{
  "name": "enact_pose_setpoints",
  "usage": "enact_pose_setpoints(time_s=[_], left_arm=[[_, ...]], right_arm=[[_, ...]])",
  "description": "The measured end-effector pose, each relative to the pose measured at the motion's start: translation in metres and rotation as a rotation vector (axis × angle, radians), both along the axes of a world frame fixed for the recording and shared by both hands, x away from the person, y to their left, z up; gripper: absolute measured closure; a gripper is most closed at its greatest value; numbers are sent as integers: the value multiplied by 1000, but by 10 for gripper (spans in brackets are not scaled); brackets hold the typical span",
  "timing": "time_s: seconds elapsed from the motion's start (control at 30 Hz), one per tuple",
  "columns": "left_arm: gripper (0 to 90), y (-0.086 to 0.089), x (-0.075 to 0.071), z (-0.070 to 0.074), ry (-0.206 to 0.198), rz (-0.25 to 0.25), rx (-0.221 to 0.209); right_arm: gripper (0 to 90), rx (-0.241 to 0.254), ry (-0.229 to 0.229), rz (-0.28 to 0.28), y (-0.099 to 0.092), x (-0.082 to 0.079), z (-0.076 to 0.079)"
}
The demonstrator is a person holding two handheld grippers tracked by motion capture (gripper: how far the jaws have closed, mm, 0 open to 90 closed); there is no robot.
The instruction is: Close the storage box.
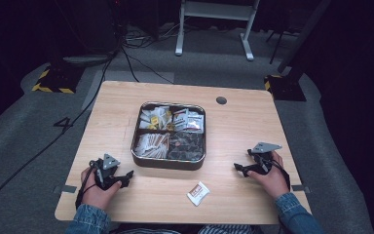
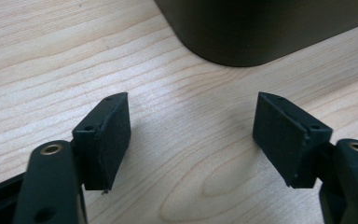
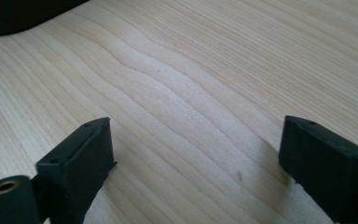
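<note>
**Both grippers rest wide apart and empty beside the tin**

From where I stand, a good deal is hard to read. The room beyond the wooden table [image 1: 126, 105] is dark, and the contents of the metal tin [image 1: 168, 163] are small: pale sachets in the back two compartments, striped packets at front left, something dark and glossy at front right that I cannot name. The print on the loose white sachet [image 1: 198, 193] is too small to read. In the left gripper view the tin is cut off at the top edge, just a dark rounded corner; in the right gripper view only a dark sliver of it shows at the top left.

The person's forearms, in denim sleeves, come in from the near edge, cropped at the elbows. The left gripper [image 1: 125, 177] lies low on the table at the tin's near-left corner, jaws pointing towards the tin, standing wide with bare wood between them. The right gripper [image 1: 238, 168] sits to the right of the tin, pointing left towards it, its jaws also spread wide and holding nothing.

The loose sachet lies on the table between the two grippers, near the front edge, touching neither, and apart from the tin.
</note>
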State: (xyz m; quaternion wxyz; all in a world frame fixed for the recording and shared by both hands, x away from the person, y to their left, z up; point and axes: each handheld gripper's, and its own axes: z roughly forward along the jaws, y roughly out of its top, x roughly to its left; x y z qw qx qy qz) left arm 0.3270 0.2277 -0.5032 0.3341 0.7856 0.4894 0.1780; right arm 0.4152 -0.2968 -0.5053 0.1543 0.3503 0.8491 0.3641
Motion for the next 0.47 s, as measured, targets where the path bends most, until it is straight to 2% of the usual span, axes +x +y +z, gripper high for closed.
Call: enact_pose_setpoints(time_s=[0.07, 0.2, 0.47], left_arm=[[254, 0, 1, -1, -9, -4, 2], [202, -1, 1, -1, -3, -9, 17], [191, -2, 2, -2, -4, -5, 18]], right_arm=[[56, -8, 3, 9, 1, 0, 0], [45, -10, 6, 16, 2, 0, -1], [44, -9, 6, 16, 2, 0, -1]])
